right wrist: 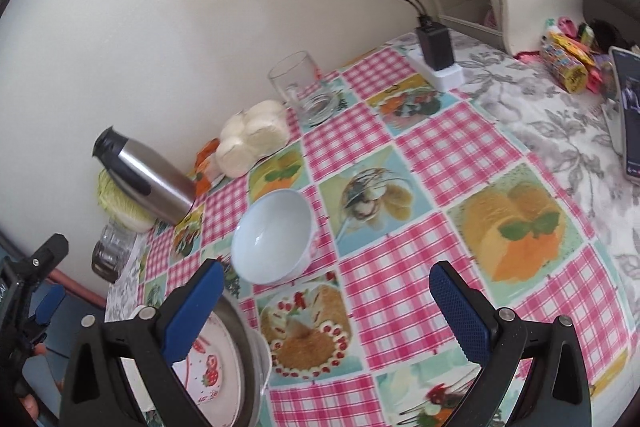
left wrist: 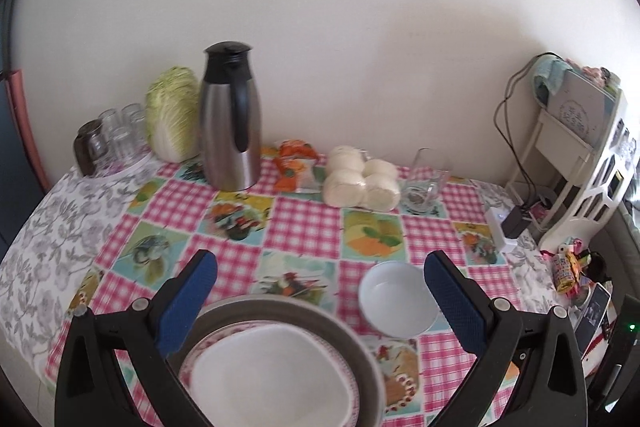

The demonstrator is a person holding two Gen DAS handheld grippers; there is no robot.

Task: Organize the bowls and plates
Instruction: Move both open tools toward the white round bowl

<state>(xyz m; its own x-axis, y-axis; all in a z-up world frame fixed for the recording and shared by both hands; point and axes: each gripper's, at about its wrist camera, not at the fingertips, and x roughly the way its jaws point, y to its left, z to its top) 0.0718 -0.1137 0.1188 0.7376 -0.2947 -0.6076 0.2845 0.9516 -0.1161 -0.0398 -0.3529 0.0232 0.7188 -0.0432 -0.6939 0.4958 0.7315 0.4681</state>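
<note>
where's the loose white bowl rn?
The white bowl sits upright on the checked tablecloth, just right of the plate stack in the left wrist view. In the right wrist view it lies ahead of the open right gripper, nearer its left finger.

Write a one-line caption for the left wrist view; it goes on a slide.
Open left gripper above stacked plates, white bowl beside them on the checked tablecloth.

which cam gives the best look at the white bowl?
Right wrist: the white bowl sits unobstructed near centre, with its whole rim, inside and outer wall visible. Left wrist shows it lower right, seen mostly from above, its right edge cut off by the left gripper's finger.
</note>
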